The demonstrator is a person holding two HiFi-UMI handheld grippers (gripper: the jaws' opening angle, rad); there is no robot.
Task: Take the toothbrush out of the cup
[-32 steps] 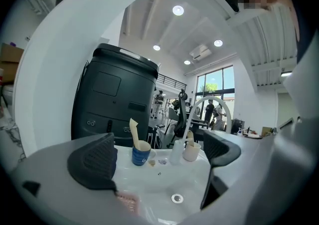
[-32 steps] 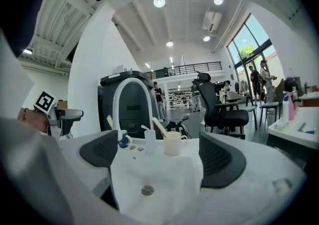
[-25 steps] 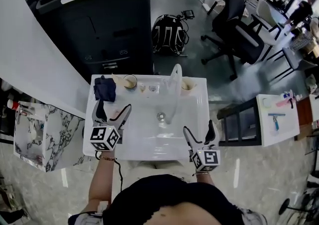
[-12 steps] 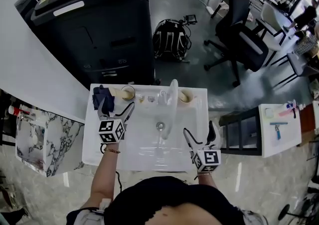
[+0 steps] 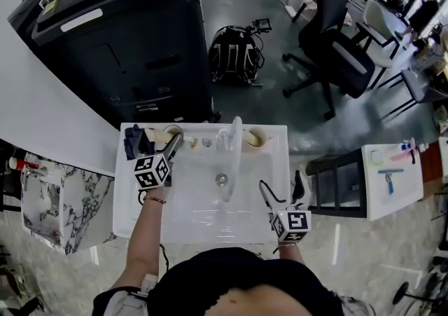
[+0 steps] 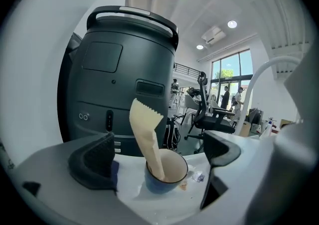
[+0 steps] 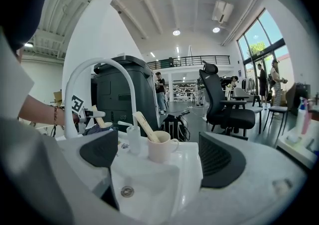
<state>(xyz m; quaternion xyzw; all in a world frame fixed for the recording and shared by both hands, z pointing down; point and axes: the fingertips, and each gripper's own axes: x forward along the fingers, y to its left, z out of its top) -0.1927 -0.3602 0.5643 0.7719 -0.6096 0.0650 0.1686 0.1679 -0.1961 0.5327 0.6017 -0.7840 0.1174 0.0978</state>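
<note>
Left hand-held gripper (image 6: 158,150) wide open; toothbrush (image 6: 144,129) in cup (image 6: 172,183) ahead

Head view steeply down on sink (image 5: 189,199), gripper views low across it (left near cup (image 6: 167,178))

We see a white sink (image 5: 140,202) with a white faucet (image 7: 94,69). The cup (image 6: 164,181) is dark blue outside and pale cream inside, and its toothbrush (image 6: 144,134) wears a plain cream wrapper. The cloth (image 5: 136,141) is navy. The mug (image 7: 160,151) is pale beige. The left gripper (image 5: 161,141) and the right gripper (image 5: 281,183) have black jaw pads and cubes patterned with black-and-white squares. The machine (image 5: 126,34) is charcoal black. The office chair (image 5: 336,34) is black. The backpack (image 5: 234,48) is black with pale stripes. The panel (image 5: 45,202) is white, veined grey like marble.
</note>
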